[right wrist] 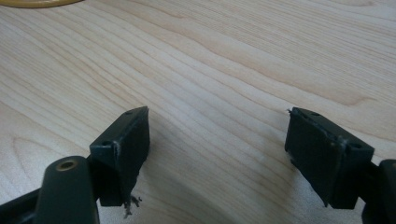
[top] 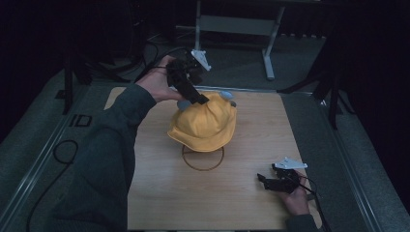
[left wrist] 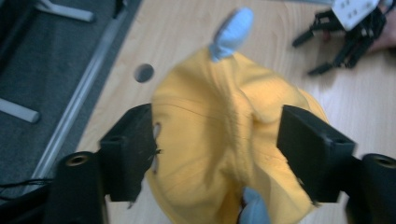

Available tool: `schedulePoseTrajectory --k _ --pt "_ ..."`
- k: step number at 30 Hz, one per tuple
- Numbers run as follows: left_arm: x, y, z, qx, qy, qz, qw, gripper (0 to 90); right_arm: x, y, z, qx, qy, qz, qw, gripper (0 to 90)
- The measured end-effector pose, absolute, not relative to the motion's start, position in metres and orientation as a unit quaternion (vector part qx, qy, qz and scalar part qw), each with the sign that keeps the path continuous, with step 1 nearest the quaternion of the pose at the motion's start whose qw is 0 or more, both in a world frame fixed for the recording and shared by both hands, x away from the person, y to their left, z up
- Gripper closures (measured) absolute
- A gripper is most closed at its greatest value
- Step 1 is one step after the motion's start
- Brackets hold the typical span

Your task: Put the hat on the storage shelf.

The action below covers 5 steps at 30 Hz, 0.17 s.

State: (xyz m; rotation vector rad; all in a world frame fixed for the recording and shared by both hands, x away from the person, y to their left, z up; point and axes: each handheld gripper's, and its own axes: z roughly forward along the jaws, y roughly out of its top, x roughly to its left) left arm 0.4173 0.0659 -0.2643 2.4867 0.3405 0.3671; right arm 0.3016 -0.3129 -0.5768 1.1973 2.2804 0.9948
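Yellow cap parked on its light-blue stand mid-frame over the ring base, probably to keep shape; left tongs spread wide, straddling the crown without pinching, right tongs open too, idling lower right on the surface.

Yellow fabric cap sits atop a thin ring-based stand mid-table; left gripper hangs over its far side, jaws straddling it; right gripper rests on the light wooden table, near-right corner.
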Motion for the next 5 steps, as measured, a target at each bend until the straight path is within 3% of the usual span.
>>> schedulePoseTrajectory --k 5 --pt "0.4155 0.0732 -0.2591 0.932 0.13 0.146 0.305 25.2 0.3017 -0.313 -0.5768 0.426 0.811 0.354 0.188 21.7"
